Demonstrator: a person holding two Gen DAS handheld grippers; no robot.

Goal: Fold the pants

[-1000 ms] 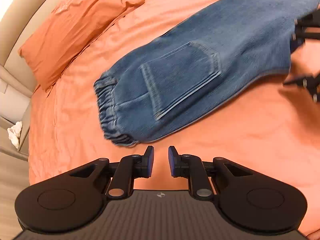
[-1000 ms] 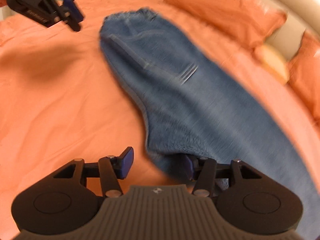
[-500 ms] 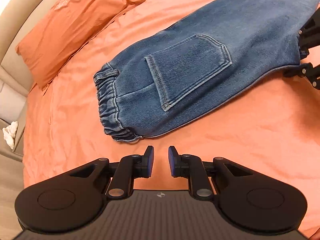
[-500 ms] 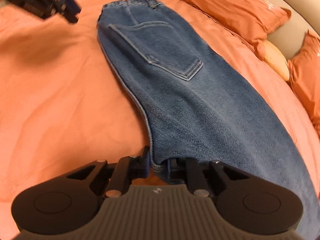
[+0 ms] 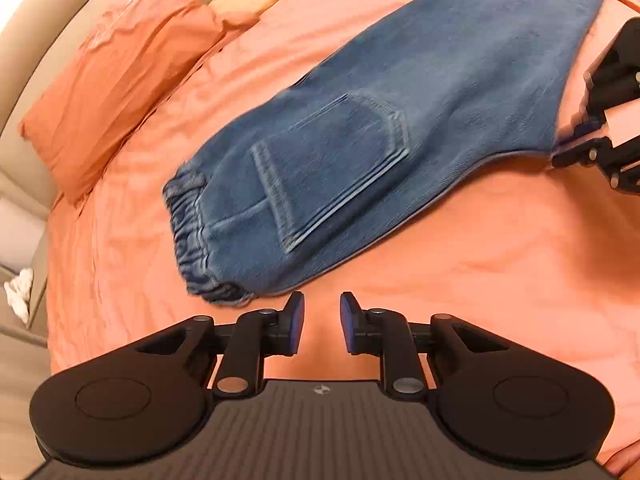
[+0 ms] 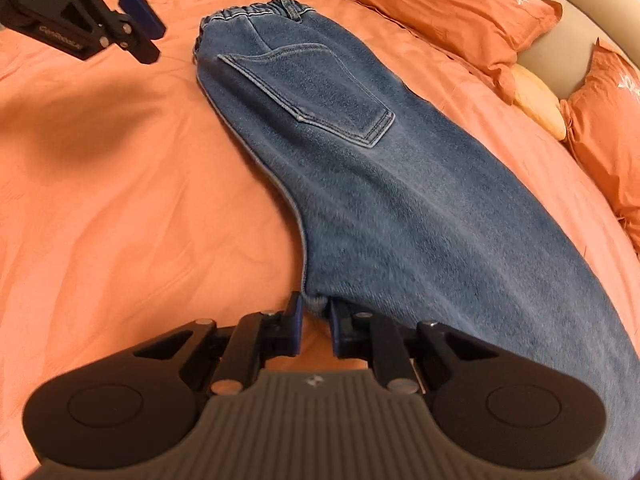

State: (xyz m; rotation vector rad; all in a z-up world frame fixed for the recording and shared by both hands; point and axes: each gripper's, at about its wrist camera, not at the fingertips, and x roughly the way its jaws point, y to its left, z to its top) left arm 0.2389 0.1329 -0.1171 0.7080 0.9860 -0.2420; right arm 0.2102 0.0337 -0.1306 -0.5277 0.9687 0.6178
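Blue denim pants (image 5: 380,140) lie on the orange bed, folded lengthwise, back pocket up, elastic waistband (image 5: 192,240) near my left gripper. My left gripper (image 5: 321,322) is open and empty, just off the waistband corner. It also shows in the right wrist view (image 6: 136,36), hovering beside the waistband (image 6: 256,10). My right gripper (image 6: 314,318) is shut on the crotch edge of the pants (image 6: 400,200). It shows at the right edge of the left wrist view (image 5: 576,140), pinching that edge.
The orange bedsheet (image 6: 100,200) spreads wide to the left of the pants. Orange pillows (image 6: 440,4) and a small yellow cushion (image 6: 536,100) lie along the beige headboard (image 6: 560,48). A bedside unit with a white cloth (image 5: 18,292) stands past the bed's edge.
My right gripper closed on the crotch edge of the pants and keeps holding it. The pants have shifted and flattened. My left gripper has moved slightly beside the waistband, still open.
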